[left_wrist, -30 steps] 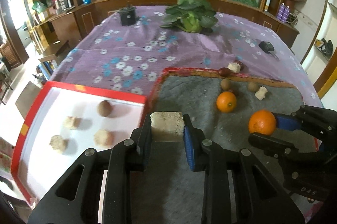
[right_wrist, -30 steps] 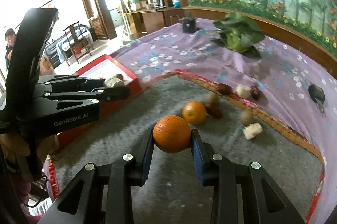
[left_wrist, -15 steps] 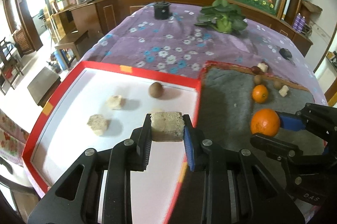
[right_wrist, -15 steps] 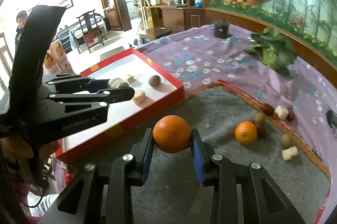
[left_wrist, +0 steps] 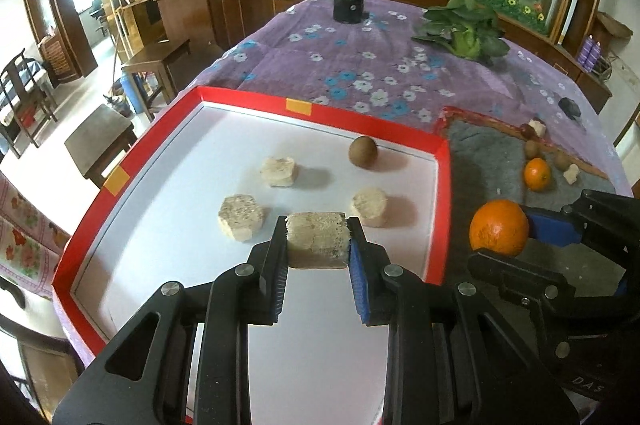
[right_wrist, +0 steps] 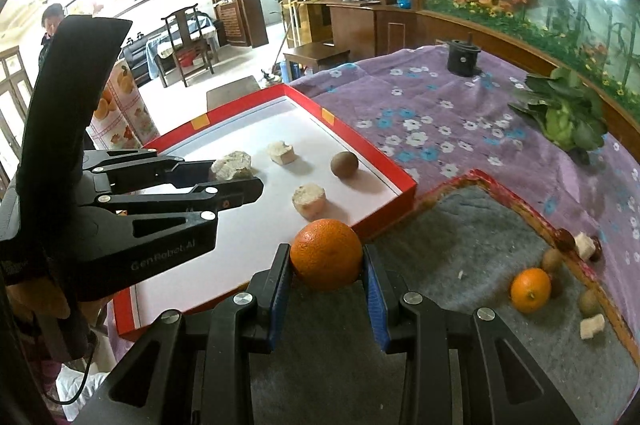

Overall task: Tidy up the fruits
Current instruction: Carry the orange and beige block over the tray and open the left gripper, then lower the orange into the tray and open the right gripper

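My left gripper (left_wrist: 318, 245) is shut on a pale fruit chunk (left_wrist: 317, 239) and holds it over the red-rimmed white tray (left_wrist: 248, 101). In the tray lie three pale chunks, one of them (left_wrist: 241, 217) to the left, and a brown kiwi (left_wrist: 362, 152). My right gripper (right_wrist: 326, 267) is shut on an orange (right_wrist: 326, 253) above the grey mat (right_wrist: 460, 225), just right of the tray's edge. It also shows in the left wrist view (left_wrist: 499, 227). A second orange (right_wrist: 530, 289), kiwis and pale chunks lie on the mat's far side.
The table has a purple flowered cloth (left_wrist: 360, 65). A leafy green vegetable (left_wrist: 464, 29) and a black grinder (left_wrist: 349, 5) stand at the far end. A small black object (left_wrist: 569, 105) lies at the right edge. Chairs and a stool stand left of the table.
Both grippers have moved left with their loads. The left one went from the mat to over the tray. The right one now sits by the tray's edge.
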